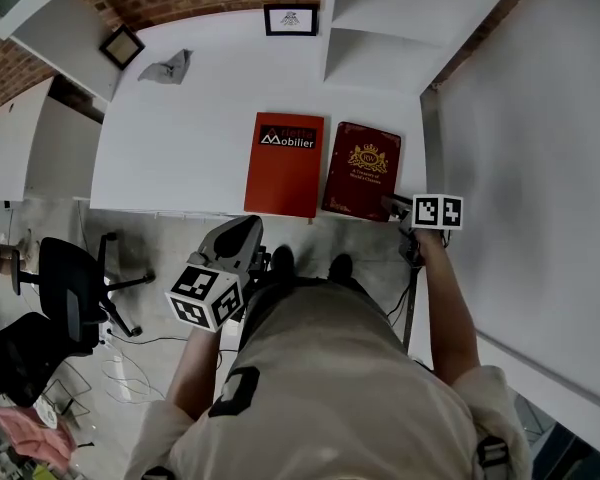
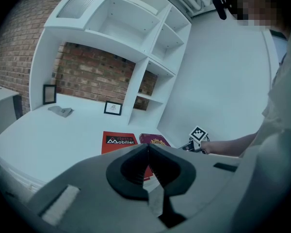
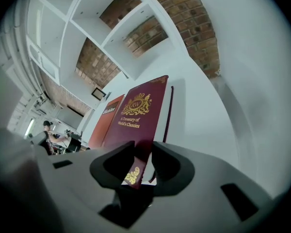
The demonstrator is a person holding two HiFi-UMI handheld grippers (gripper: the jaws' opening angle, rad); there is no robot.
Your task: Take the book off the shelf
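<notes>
The right hand-held gripper (image 3: 143, 152) has its jaws closed part-way onto the near right corner of the maroon book (image 3: 140, 113), the pads pressing on either side of that corner. The book lies flat on the white desk (image 1: 200, 128), at its front edge and close to its right end. Its left edge runs just beside a red book (image 1: 286, 163), with a thin strip of desk between them. To its right is a narrow band of bare desk, then the white wall (image 1: 540, 148). Behind it stands the white shelf unit (image 1: 380, 28). The left half of the desk is mostly bare, with a framed picture (image 1: 291, 19) and a cloth (image 1: 167, 67) at the back. The left hand-held gripper (image 2: 148, 147) hangs short of the desk's front edge, jaws together and holding nothing.
</notes>
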